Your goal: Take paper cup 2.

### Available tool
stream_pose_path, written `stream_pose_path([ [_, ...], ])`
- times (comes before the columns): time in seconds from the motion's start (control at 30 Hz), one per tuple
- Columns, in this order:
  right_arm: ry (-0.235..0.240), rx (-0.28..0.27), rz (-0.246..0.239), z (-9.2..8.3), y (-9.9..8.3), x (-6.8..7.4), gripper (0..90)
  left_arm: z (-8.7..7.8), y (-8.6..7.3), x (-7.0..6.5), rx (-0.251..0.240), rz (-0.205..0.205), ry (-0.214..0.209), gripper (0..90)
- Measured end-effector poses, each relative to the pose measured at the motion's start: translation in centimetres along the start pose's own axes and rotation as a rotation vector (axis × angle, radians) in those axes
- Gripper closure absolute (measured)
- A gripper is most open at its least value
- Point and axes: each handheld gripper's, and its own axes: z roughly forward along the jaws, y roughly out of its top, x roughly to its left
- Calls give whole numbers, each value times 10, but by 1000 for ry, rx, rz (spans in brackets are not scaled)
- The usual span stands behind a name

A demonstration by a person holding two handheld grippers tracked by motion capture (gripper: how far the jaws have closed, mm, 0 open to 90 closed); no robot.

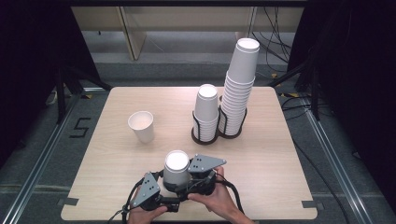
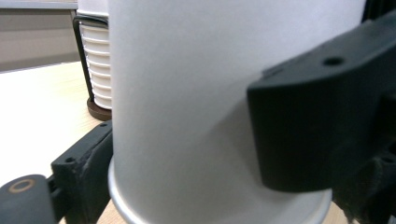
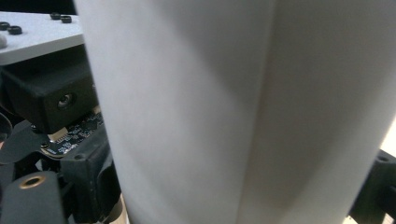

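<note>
A white paper cup (image 1: 176,169) stands upside down near the table's front edge, rim down on the wood. Both grippers hold it from the person's side. My left gripper (image 1: 166,185) is shut on the cup (image 2: 196,93), with one black jaw at its lower left and the other pressed on its right side. My right gripper (image 1: 190,180) is also shut on the cup (image 3: 210,102), whose white wall rises between its two jaws. A second white cup (image 1: 141,126) stands upright and alone at the left middle of the table.
Two stacks of upside-down cups sit in a black wire holder (image 1: 205,136) at the centre right: a short stack (image 1: 206,106) and a tall stack (image 1: 240,88). The short stack (image 2: 95,56) shows behind the held cup. Light wooden table (image 1: 271,158), dark floor around.
</note>
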Motion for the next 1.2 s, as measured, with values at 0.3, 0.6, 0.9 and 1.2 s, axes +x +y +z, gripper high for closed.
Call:
stream_pose_path([
  [0.3, 3, -29, -13, -12, 12, -4, 151, 3, -3, 1, 46, 44, -18, 109],
  [0.6, -11, -3, 0, -37, 26, -11, 197, 4, -6, 1, 99, 94, -30, 114],
  [0.9, 14, -1, 36, -40, 23, -18, 224, 2, -5, 3, 123, 112, -28, 111],
  [1.2, 52, -26, 98, -44, 26, -18, 256, 3, -5, 2, 64, 106, -25, 43],
])
